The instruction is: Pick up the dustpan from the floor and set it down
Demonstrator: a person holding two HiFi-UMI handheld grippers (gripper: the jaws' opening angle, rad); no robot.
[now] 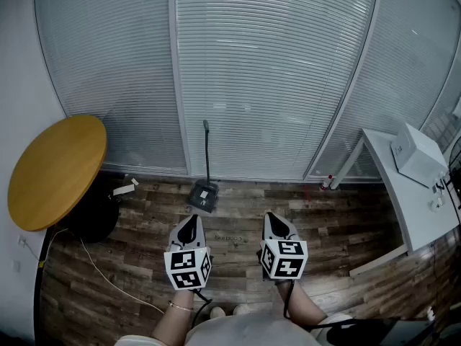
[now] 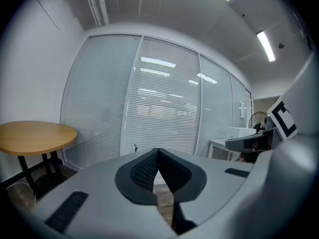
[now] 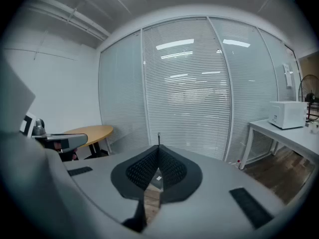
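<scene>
While both grippers are held side by side over the wood-patterned floor (image 1: 338,222), the head view shows the left gripper (image 1: 190,220) and right gripper (image 1: 272,218) pointing away from the person, each with its fingertips drawn to a single point. Ahead of them, nearer the left one, the dustpan (image 1: 204,195) sits on the floor close to the blinds (image 1: 274,71), its long handle (image 1: 207,150) standing upright, apart from both grippers. A round table (image 1: 57,168) stands at the left, and a white table (image 1: 407,207) carrying a white box (image 1: 416,153) stands at the right. Seen from the left gripper view, the left gripper (image 2: 158,153) has its dark pads pressed together at the tips with nothing between them; the top of the handle (image 2: 135,147) pokes up just left of the tips, and the round table (image 2: 35,135) is off to the left. From the right gripper view, the right gripper (image 3: 158,151) likewise has its tips meeting and grips nothing; the dustpan (image 3: 156,177) shows on the floor through the gap below the tips, far beyond them, with the handle (image 3: 159,136) rising straight above the tips.
</scene>
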